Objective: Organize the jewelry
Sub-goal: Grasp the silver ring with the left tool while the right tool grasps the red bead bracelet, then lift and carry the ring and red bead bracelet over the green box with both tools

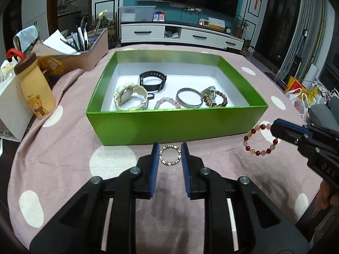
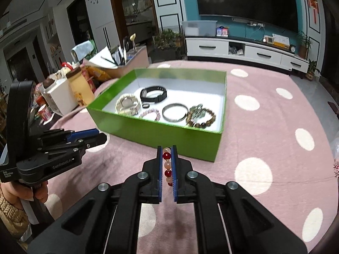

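Observation:
An open green box (image 1: 175, 124) (image 2: 161, 133) sits on the pink dotted tablecloth. It holds a cream watch (image 1: 129, 97), a black band (image 1: 152, 81), a pink bead bracelet (image 1: 167, 102), a silver bangle (image 1: 189, 100) and a brown bead bracelet (image 1: 220, 103). Just in front of the box, my left gripper (image 1: 170, 145) (image 2: 101, 136) is shut on a small silver ring bracelet (image 1: 169, 147), its pads pressing both sides. To the right, my right gripper (image 2: 166, 147) (image 1: 275, 129) is shut on a red and pink bead bracelet (image 2: 166, 155) (image 1: 247, 146), which hangs off the cloth.
A tan bear-print bag (image 1: 36, 93), a white box (image 1: 8, 105) and a pen-filled organizer (image 1: 84, 48) crowd the table's left side. A white TV cabinet (image 1: 180, 33) stands beyond the far edge. A person's hand (image 2: 25, 192) grips the left tool.

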The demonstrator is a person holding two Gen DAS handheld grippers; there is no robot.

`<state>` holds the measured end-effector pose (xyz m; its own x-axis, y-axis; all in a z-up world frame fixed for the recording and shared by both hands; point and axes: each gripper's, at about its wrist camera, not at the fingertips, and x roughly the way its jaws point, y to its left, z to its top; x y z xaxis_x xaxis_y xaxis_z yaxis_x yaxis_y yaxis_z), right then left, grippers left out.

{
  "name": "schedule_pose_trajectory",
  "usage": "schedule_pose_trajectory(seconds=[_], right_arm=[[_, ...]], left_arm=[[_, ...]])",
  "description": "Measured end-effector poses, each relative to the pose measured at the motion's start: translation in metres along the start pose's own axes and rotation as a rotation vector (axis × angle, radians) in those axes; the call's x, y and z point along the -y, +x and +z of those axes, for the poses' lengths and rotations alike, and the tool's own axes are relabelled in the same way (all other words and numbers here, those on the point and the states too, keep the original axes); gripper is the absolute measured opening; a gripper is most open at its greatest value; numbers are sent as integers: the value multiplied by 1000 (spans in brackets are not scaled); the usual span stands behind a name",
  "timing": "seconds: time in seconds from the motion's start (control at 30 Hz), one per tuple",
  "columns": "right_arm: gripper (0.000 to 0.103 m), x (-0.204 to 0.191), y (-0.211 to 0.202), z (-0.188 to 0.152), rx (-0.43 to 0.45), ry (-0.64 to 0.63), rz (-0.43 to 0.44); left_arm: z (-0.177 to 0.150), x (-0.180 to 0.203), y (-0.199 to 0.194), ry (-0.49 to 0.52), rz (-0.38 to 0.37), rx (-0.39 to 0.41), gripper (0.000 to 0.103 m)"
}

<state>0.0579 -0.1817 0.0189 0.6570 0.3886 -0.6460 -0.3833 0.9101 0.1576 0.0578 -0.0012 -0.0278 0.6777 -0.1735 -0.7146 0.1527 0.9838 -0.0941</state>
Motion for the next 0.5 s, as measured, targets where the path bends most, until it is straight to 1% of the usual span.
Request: schedule_pose_trajectory(seconds=[0.17,0.5], right_arm=[[7,3,-16,11,42,0,-2],[7,6,-34,38,115,-12,-3]], left_arm=[[9,6,-11,17,11,13,20],[40,13,-29,44,31,60,20]])
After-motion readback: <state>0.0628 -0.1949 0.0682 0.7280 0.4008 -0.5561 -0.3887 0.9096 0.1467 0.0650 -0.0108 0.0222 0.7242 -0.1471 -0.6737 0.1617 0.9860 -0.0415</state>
